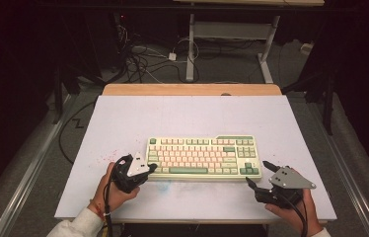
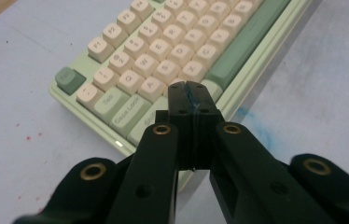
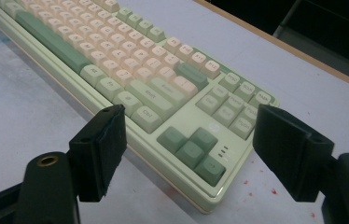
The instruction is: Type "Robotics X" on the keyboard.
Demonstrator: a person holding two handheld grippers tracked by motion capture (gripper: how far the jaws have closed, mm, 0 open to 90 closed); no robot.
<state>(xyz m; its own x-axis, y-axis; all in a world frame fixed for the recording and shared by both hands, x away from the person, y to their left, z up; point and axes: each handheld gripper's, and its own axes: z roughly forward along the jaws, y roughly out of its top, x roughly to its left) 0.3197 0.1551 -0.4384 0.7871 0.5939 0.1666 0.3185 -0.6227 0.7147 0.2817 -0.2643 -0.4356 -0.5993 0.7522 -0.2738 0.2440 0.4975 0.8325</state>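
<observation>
A pale green keyboard with cream and green keys lies across the middle of the white board. My left gripper is at its near left corner. In the left gripper view the left gripper is shut, pads pressed together with nothing between them, its tips over the bottom-left keys of the keyboard. My right gripper is at the near right corner. In the right gripper view the right gripper is open, its pads spread on either side of the arrow keys of the keyboard, without touching them.
A wooden edge borders the board's far side. Beyond it are floor cables and a desk leg. A blue smudge and red specks mark the board near the keyboard.
</observation>
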